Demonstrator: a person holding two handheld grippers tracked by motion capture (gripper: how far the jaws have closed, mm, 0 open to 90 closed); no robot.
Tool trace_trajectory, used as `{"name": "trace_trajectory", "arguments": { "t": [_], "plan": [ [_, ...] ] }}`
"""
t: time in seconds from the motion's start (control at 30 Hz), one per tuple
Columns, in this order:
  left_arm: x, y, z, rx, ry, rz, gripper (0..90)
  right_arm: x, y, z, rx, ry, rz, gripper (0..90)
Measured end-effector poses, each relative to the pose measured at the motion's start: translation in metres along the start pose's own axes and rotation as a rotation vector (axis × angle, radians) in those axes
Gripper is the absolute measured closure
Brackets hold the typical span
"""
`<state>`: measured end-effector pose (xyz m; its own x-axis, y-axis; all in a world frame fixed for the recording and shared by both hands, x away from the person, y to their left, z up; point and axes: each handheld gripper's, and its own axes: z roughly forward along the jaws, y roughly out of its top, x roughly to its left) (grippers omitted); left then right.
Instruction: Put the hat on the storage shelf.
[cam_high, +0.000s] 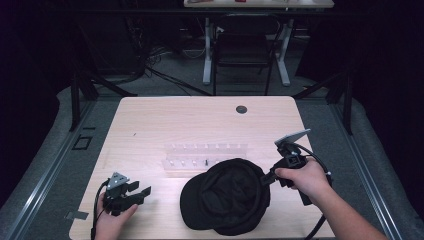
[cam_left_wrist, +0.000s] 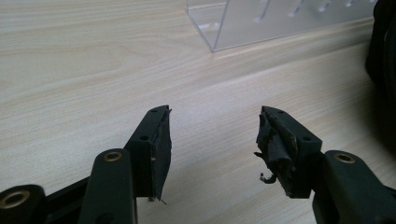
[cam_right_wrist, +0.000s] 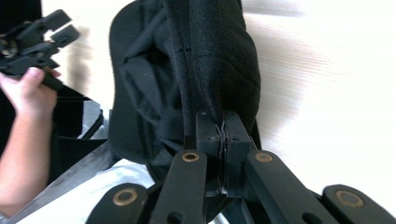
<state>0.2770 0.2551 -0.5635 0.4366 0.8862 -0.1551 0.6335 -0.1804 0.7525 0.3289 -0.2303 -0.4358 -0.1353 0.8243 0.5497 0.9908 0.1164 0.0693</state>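
Right gripper (cam_high: 268, 176) pinches the black cap (cam_high: 227, 196) at its right rim; left gripper (cam_high: 141, 192), jaws spread, waits well apart on the cap's far side.

black cap (cam_high: 225, 197) | upside down – open side up | edge lifted at right | near table's front

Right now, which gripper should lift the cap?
Right. The right gripper is already shut on the cap edge, while the left gripper sits open, apart from it on the table.
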Motion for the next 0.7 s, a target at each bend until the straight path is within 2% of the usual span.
{"name": "trace_trajectory", "arguments": {
  "t": [0.2,0.23,0.33,0.37,0.4,0.7],
  "plan": [
    [0.0,0.0,0.0,0.001,-0.001,-0.001,44.4,0.011,0.002,-0.007,-0.011,0.047,0.004,88.6],
    [0.0,0.0,0.0,0.004,-0.001,0.002,44.4,0.011,0.003,-0.008,0.002,0.049,-0.012,88.6],
    [0.0,0.0,0.0,0.002,-0.001,0.0,44.4,0.016,0.002,-0.011,-0.015,0.063,-0.009,88.6],
    [0.0,0.0,0.0,0.002,-0.001,0.0,44.4,0.017,0.003,-0.013,-0.003,0.071,-0.02,88.6],
    [0.0,0.0,0.0,0.0,0.0,0.0,44.4,0.02,0.003,-0.014,-0.023,0.076,-0.009,88.6],
    [0.001,0.0,0.0,-0.003,0.0,-0.001,44.3,0.031,0.002,-0.026,-0.041,0.124,-0.019,88.7]
  ]
}}
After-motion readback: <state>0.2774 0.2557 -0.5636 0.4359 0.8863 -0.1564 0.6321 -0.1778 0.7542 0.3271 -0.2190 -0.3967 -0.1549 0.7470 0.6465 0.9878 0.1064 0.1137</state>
